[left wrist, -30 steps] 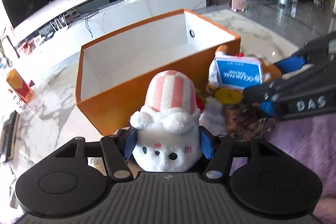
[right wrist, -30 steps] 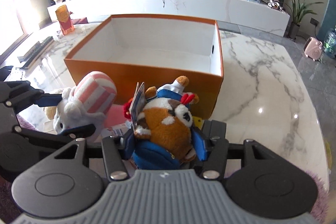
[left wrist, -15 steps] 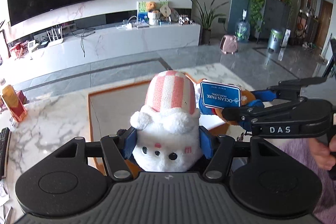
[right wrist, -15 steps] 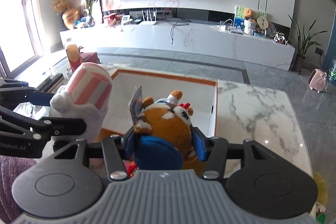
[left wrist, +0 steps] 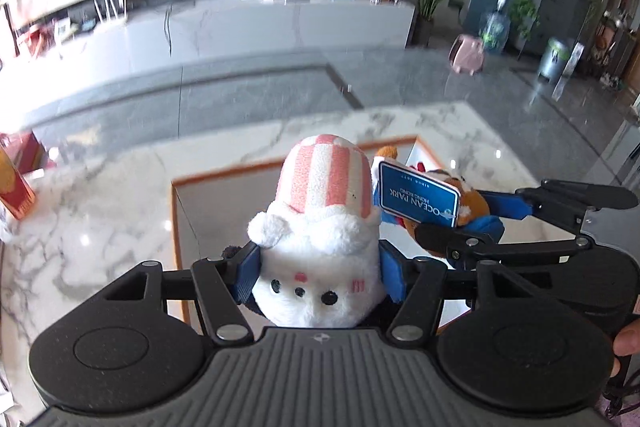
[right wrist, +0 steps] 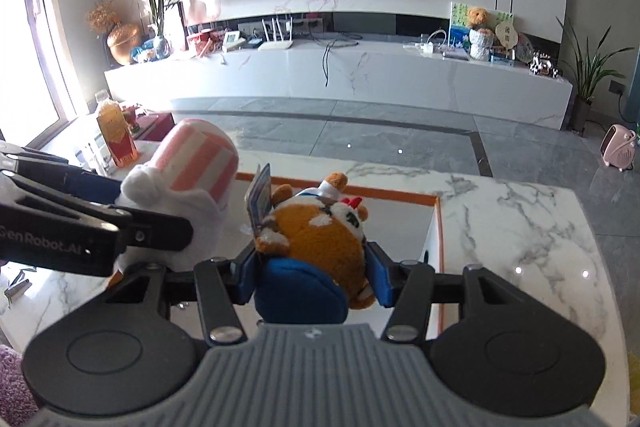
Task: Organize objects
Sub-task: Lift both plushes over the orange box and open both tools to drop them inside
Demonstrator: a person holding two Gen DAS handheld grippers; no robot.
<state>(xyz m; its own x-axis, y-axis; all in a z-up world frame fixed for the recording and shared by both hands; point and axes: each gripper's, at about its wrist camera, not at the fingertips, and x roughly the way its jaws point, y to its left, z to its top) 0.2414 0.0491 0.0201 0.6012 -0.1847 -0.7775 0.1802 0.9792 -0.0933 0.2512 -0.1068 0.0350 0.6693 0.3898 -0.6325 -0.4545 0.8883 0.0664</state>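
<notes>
Left wrist view, left gripper [left wrist: 318, 269] clamping white plush [left wrist: 320, 227], right gripper [right wrist: 312, 267] clamping orange plush [right wrist: 320, 231] with blue tag [left wrist: 418, 199], both above orange box [right wrist: 434, 219] on marble table [right wrist: 520, 211].

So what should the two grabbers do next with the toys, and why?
Probably lower both toys into the orange box. The left gripper is shut on the white plush and the right gripper on the orange plush; both hang over the open box, not yet inside.

Black hand-held gripper [left wrist: 318, 267], blue finger pads [left wrist: 248, 273], silver screws, ribbed grey body, white lettering
</notes>
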